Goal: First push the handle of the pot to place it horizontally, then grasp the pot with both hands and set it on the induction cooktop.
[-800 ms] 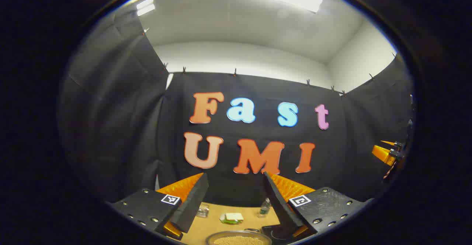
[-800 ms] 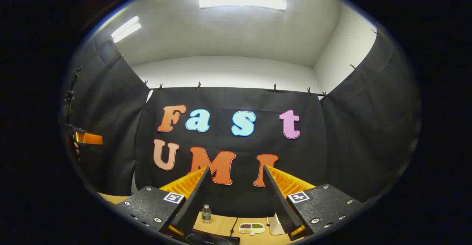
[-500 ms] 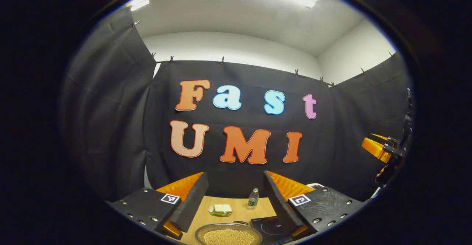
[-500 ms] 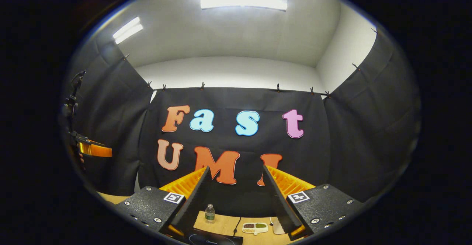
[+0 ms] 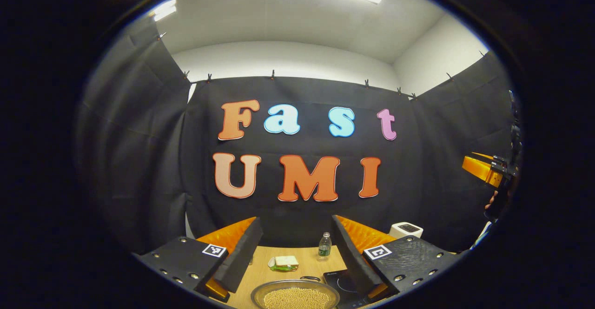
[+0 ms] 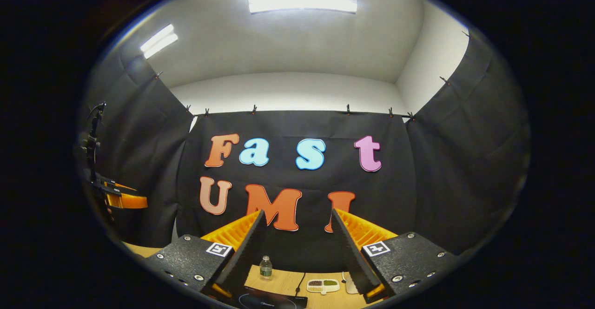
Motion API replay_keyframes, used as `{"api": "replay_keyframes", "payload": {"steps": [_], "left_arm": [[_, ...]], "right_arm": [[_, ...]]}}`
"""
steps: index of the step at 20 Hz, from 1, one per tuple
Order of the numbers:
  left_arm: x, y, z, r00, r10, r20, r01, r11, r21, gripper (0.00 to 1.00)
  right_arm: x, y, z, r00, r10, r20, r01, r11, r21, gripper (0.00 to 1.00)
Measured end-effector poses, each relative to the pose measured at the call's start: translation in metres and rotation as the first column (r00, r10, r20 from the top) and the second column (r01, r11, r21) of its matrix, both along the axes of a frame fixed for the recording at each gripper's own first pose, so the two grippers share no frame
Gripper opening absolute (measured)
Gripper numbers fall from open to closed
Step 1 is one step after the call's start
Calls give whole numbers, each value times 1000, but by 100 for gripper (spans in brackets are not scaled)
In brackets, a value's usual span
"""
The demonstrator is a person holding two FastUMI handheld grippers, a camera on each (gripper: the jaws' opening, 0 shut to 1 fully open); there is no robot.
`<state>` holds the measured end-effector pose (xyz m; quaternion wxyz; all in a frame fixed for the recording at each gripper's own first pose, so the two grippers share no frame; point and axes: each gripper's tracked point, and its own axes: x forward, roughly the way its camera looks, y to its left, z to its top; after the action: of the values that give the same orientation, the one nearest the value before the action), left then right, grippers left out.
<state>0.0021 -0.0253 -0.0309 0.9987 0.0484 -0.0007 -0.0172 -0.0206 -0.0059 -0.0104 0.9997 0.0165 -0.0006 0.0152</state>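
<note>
Grippers poised above the pot, jaws apart and empty.

Left gripper (image 5: 294, 248) and right gripper (image 6: 297, 246) were held high, apparently before approach; the pot (image 5: 294, 295), filled with beans, sat below beside the induction cooktop (image 5: 341, 281) on the table (image 5: 302, 258).

Round shiny metal pot (image 5: 294, 288); glossy black induction cooktop (image 5: 340, 279); matt light wooden table (image 5: 304, 258); clear plastic bottle (image 5: 324, 245); matt black cloth wall (image 5: 302, 216).
</note>
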Motion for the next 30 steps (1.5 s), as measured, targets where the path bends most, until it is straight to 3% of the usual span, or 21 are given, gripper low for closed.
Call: {"api": "replay_keyframes", "payload": {"steps": [4,7,11,15,18,21,22,24,25,27,30], "left_arm": [[-3,5,18,996,19,92,-18,1000,-10,89],[-8,4,18,993,10,116,-8,1000,-13,91],[-11,-3,-1,997,-17,78,14,999,29,68],[-9,-21,-46,996,-83,-42,85,995,53,22],[-11,-22,-92,975,-114,-189,126,991,54,11],[-18,-24,-147,927,-140,-348,169,984,53,7],[-21,-22,-164,910,-137,-391,172,983,58,11],[-28,-19,-196,871,-129,-474,170,984,44,7],[-32,-15,-212,848,-122,-515,161,986,31,11],[-42,-6,-247,794,-99,-599,132,991,10,11],[-64,-2,-292,691,-95,-716,98,994,-38,10]], "right_arm": [[-4,-1,-8,1000,7,-9,-7,1000,1,87],[-4,-2,-15,1000,16,-17,-17,1000,-12,94],[-5,-1,-26,999,6,-37,-7,1000,-29,94],[-6,6,-40,999,17,-49,-19,999,-41,95],[-7,12,-53,998,30,-56,-32,999,-41,95],[-7,15,-67,997,35,-62,-38,998,-43,95],[-7,17,-72,997,35,-66,-38,998,-45,95],[-9,18,-83,997,32,-74,-35,998,-43,95],[-9,18,-88,997,35,-74,-38,998,-41,95],[-8,21,-95,996,43,-74,-46,998,-35,95],[-9,21,-110,996,38,-77,-41,998,-39,95]]}}
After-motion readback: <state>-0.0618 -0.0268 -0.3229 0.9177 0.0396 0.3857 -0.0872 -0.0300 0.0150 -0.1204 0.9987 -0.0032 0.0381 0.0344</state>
